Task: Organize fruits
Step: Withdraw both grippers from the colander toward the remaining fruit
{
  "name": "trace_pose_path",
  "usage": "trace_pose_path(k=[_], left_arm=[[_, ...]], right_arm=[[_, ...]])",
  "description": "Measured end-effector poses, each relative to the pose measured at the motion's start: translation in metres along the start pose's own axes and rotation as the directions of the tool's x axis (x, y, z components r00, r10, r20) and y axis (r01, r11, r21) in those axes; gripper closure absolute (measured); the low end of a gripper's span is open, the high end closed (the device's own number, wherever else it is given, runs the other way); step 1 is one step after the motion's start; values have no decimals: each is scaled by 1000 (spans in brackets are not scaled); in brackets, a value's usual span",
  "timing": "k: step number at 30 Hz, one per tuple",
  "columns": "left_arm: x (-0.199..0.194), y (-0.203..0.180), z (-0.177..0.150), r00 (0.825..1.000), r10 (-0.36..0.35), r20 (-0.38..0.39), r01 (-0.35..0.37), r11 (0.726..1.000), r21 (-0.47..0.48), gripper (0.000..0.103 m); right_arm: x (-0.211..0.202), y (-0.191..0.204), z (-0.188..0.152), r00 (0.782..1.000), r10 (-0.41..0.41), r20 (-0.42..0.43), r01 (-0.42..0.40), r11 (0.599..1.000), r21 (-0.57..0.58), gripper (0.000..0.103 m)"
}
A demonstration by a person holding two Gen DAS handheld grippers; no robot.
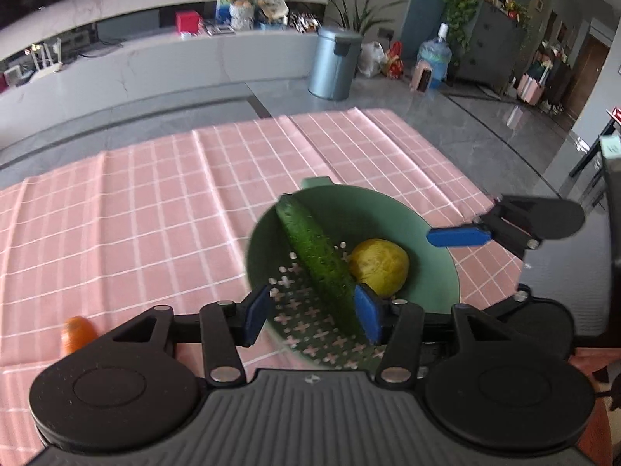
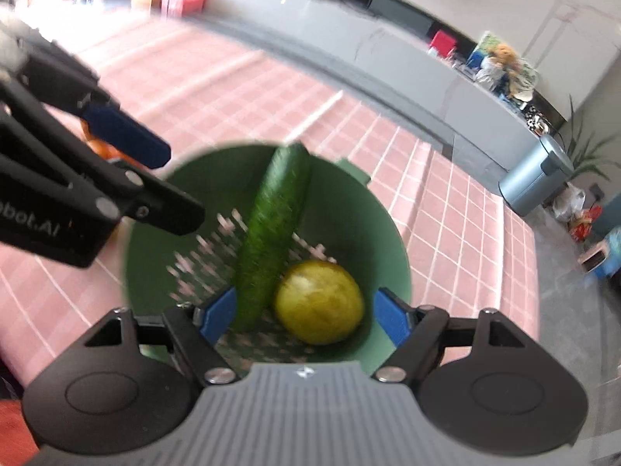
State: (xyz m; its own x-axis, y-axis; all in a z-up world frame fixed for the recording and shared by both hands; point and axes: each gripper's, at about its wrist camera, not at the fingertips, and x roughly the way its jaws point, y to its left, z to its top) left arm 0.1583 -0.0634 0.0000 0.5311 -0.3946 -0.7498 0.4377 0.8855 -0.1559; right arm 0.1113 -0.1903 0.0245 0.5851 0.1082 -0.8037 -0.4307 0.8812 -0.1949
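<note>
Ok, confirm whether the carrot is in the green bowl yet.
No, the carrot lies on the pink cloth, left of the green bowl.

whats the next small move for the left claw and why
Probably swing the left claw left toward the orange fruit on the checked cloth: the cucumber and yellow fruit already lie in the green colander, and both claws are open and empty.
</note>
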Motion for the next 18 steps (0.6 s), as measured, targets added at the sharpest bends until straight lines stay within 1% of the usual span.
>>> trace_pose_path(k=[4, 6, 8, 10, 11, 13, 15, 18], left_arm=[[-34, 12, -12, 998, 25, 53, -24, 1000, -11, 43], [-47, 22, -19, 998, 27, 61, -25, 999, -34, 43], [-59, 33, -28, 997, 36, 72, -32, 998, -55, 43], [-67, 43, -36, 995, 69, 75, -64, 995, -74, 43], [-70, 47, -40, 993, 87, 77, -81, 993, -83, 43], [-74, 57, -46, 993, 93, 67, -86, 990, -110, 43], [-76, 66, -53, 994, 93, 60, -84, 987, -136, 43], [-77, 77, -67, 993, 110, 45, -101, 981, -163, 44]], right_arm=[[-27, 16, -6, 995, 4, 99, -16, 993, 118, 28], [-36, 24, -8, 990, 18, 141, -45, 981, 189, 28], [-45, 35, -10, 985, 30, 172, -75, 962, 261, 28], [-49, 46, -12, 979, 36, 200, -99, 944, 315, 28], [-50, 53, -13, 977, 34, 212, -106, 934, 341, 28], [-51, 67, -14, 975, 23, 223, -109, 918, 382, 28], [-49, 80, -18, 971, 25, 239, -126, 899, 420, 33], [-44, 101, -25, 966, 52, 254, -170, 866, 470, 39]])
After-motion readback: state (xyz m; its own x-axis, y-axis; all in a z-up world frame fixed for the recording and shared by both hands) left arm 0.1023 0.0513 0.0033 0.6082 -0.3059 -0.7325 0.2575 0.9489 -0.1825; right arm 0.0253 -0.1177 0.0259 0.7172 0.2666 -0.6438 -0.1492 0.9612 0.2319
